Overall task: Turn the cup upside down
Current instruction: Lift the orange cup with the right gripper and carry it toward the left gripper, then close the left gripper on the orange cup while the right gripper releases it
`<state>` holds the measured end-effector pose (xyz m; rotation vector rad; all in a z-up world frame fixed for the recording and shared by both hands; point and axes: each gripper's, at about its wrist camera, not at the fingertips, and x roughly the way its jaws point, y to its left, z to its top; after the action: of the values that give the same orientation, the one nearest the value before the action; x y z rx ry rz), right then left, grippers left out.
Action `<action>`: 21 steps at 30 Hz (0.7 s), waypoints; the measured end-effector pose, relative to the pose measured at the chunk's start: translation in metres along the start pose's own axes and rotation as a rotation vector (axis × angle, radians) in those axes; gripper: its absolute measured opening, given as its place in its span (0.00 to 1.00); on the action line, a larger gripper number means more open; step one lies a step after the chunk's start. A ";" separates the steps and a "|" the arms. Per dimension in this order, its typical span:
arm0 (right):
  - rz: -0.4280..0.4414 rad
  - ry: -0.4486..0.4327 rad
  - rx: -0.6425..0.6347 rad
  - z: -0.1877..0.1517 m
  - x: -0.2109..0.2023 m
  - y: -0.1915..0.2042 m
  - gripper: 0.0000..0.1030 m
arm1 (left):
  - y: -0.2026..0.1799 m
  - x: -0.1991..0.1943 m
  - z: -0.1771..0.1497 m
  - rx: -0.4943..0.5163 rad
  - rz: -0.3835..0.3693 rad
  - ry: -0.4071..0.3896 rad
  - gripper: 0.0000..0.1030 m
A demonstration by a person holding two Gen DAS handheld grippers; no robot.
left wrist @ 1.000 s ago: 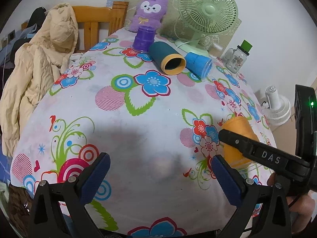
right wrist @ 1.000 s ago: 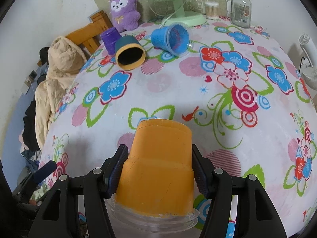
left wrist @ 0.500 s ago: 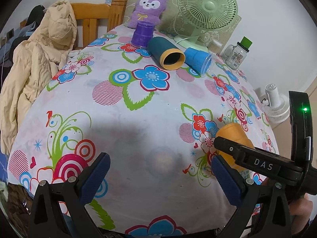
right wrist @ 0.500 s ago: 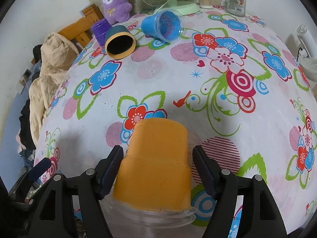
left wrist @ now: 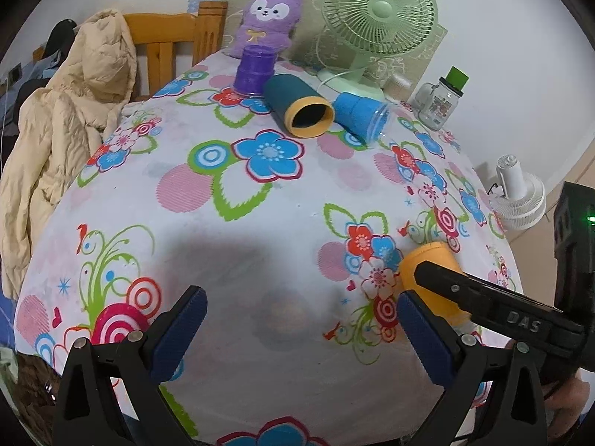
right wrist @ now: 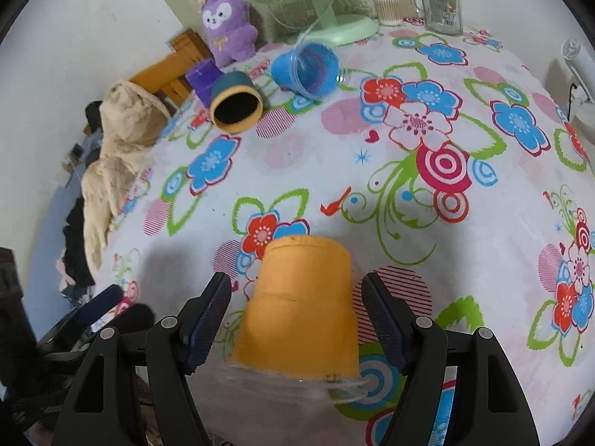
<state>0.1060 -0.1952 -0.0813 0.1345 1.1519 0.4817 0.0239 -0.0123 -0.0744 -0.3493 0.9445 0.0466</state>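
Note:
An orange cup (right wrist: pixel 301 308) with a clear plastic rim sits between the fingers of my right gripper (right wrist: pixel 297 316), base pointing away from the camera. The jaws stand open with a gap on each side of the cup, not touching it. In the left wrist view the same orange cup (left wrist: pixel 427 271) shows at the right, partly behind the right gripper's black finger. My left gripper (left wrist: pixel 297 330) is open and empty above the near part of the flowered tablecloth (left wrist: pixel 260 204).
At the far side lie a teal cup (left wrist: pixel 297 106) and a blue cup (left wrist: pixel 359 113) on their sides, with a purple cup (left wrist: pixel 254 70) upside down. Behind stand a plush toy (left wrist: pixel 269 18), green fan (left wrist: pixel 375 15) and glass jar (left wrist: pixel 440 100). A chair with a beige coat (left wrist: pixel 63 130) stands left.
My right gripper's jaws have opened away from the orange cup, which it held a second ago. The cup has sunk lower toward the table. The left gripper has barely moved.

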 end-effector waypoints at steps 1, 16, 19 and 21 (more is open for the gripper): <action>0.005 -0.006 0.000 0.001 -0.003 -0.002 0.73 | -0.003 0.000 0.001 0.005 0.000 0.001 1.00; 0.027 -0.079 0.058 0.006 -0.025 -0.049 0.73 | -0.039 0.013 0.012 0.069 0.027 0.019 1.00; 0.032 -0.095 0.089 0.006 -0.029 -0.063 0.73 | -0.046 0.015 0.015 0.081 0.029 0.022 1.00; 0.031 -0.107 0.109 0.005 -0.032 -0.073 0.73 | -0.050 0.016 0.017 0.089 0.027 0.025 1.00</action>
<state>0.1222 -0.2731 -0.0768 0.2698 1.0722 0.4343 0.0565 -0.0560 -0.0646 -0.2550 0.9730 0.0247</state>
